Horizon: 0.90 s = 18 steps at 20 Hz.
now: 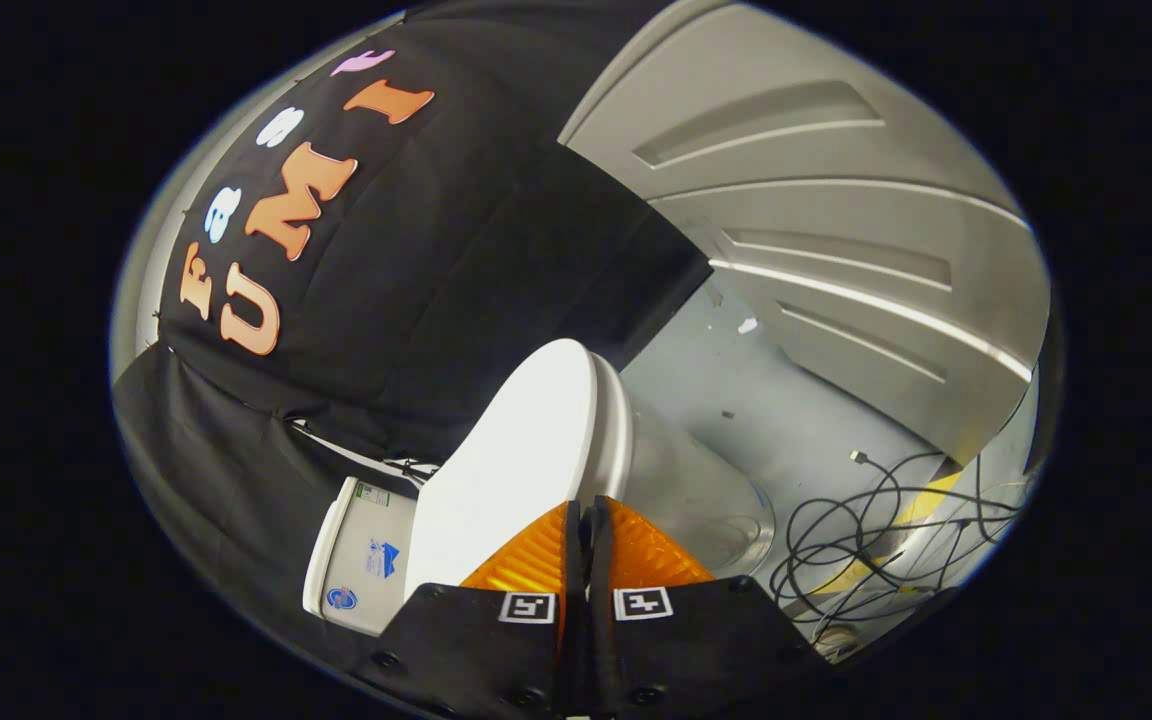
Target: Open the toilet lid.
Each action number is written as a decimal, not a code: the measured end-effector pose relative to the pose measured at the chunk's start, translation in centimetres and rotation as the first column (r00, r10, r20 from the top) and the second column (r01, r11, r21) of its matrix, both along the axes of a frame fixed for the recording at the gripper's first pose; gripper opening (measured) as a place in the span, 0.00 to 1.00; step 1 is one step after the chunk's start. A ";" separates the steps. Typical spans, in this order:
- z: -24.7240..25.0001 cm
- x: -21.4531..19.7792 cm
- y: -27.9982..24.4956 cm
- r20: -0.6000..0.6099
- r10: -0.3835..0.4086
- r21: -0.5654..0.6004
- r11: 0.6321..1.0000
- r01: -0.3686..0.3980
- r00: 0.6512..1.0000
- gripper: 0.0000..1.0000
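Note:
The white toilet lid (pixel 506 470) lies down flat on the seat (pixel 620 440), seen tilted, with the bowl (pixel 706 500) beneath it. The white tank (pixel 361 550), with small stickers on it, stands behind the lid against the black cloth wall. My gripper (pixel 588 505) is right at the lid's side edge. Its two fingers are pressed close together with only a thin dark slit between them. One fingertip (pixel 546 550) lies over the lid's top and the other fingertip (pixel 641 555) over the seat's rim. Nothing shows between them.
A grey floor (pixel 736 400) spreads beyond the bowl. Black cables (pixel 866 540) lie tangled on it near a strip of yellow tape (pixel 926 495). A pale panelled door (pixel 836 200) closes off the far side. Black cloth (pixel 456 250) hangs behind the tank.

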State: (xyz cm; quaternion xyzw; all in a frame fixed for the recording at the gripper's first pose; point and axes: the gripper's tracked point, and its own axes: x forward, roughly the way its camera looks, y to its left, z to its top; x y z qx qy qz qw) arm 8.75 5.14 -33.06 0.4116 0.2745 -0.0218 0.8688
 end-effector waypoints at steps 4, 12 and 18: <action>6.3 2.0 1.0 0.141 0.015 -0.185 0.983 0.012 0.990 0.08; 15.7 4.2 6.0 0.166 0.110 -0.405 0.914 -0.034 0.980 0.08; 25.1 5.0 14.0 0.253 0.274 -0.555 0.827 -0.093 0.928 0.08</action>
